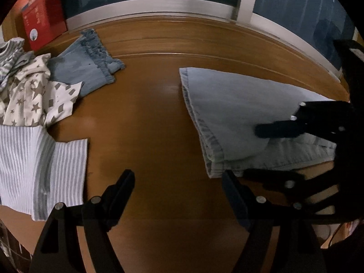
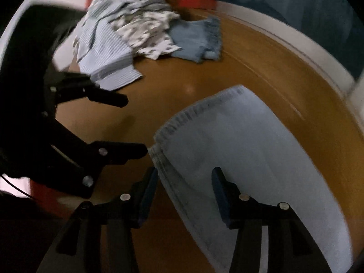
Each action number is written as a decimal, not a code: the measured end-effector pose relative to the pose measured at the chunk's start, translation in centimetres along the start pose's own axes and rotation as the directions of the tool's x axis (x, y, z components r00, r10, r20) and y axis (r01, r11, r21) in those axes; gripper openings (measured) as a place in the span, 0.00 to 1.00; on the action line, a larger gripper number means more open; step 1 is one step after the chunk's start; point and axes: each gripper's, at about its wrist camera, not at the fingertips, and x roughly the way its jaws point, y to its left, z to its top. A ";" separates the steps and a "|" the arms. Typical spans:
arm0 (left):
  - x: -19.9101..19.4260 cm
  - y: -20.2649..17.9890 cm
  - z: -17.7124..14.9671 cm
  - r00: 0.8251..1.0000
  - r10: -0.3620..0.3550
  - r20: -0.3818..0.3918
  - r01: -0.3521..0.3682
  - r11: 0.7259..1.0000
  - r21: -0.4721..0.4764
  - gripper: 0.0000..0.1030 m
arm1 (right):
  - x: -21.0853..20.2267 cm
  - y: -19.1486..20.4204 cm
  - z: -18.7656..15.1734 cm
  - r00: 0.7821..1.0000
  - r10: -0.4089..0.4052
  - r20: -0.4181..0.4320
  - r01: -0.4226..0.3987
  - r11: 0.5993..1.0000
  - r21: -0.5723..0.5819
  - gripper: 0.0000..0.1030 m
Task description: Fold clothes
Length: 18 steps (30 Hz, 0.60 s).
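Pale jeans (image 1: 229,113) lie part-folded on the worktop (image 1: 147,118), while a heap of clothes (image 1: 34,95) (striped, starred and frayed denim pieces) waits unfolded at its far left. Both tongs angle downward: the right tongs (image 2: 184,195) gape astride the jeans' hem edge, gripping nothing; the left tongs (image 1: 178,195) hang open, empty, beside the jeans

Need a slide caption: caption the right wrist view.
Right gripper open over folded pale denim on the wooden table.
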 end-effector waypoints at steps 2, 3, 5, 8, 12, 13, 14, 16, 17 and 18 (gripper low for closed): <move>-0.3 0.2 -0.3 1.000 0.005 0.002 -0.005 1.000 -0.003 0.75 | 1.0 0.3 0.6 1.000 -0.018 -0.017 0.018 0.999 -0.028 0.38; -0.4 0.3 -0.4 1.000 0.009 0.003 -0.009 1.000 -0.003 0.75 | 1.4 0.2 0.9 0.999 -0.021 -0.027 0.021 0.999 -0.029 0.34; -0.6 0.6 -0.6 1.000 0.015 0.005 -0.015 1.000 -0.007 0.75 | 1.9 -0.9 1.5 0.999 0.003 -0.054 -0.001 0.999 0.035 0.22; -0.9 1.3 -0.9 1.000 0.019 0.008 -0.019 1.000 -0.020 0.75 | 2.2 -2.7 1.8 0.995 0.069 -0.076 -0.057 0.986 0.157 0.10; -1.5 2.1 -1.1 0.999 0.036 0.018 -0.035 0.999 -0.031 0.75 | 0.5 -5.4 2.6 0.957 0.288 0.038 -0.277 0.864 0.420 0.13; -1.6 2.2 -1.0 0.999 0.038 0.021 -0.037 0.999 -0.033 0.75 | 0.0 -5.8 2.8 0.943 0.324 0.070 -0.318 0.825 0.466 0.15; -1.7 2.4 -1.0 0.999 0.040 0.024 -0.039 0.999 -0.036 0.75 | -0.3 -6.2 2.9 0.925 0.368 0.096 -0.363 0.778 0.513 0.26; -1.8 2.6 -0.7 0.999 0.044 0.027 -0.043 0.998 -0.038 0.75 | -0.4 -6.7 2.8 0.872 0.464 0.157 -0.461 0.669 0.583 0.38; -1.9 2.7 -0.5 0.999 0.047 0.027 -0.046 0.998 -0.035 0.75 | -1.0 -6.7 2.6 0.847 0.493 0.198 -0.506 0.633 0.586 0.38; -2.0 2.5 -0.3 0.998 0.047 0.033 -0.046 0.999 -0.026 0.75 | -2.0 -6.9 2.4 0.831 0.502 0.238 -0.536 0.610 0.583 0.38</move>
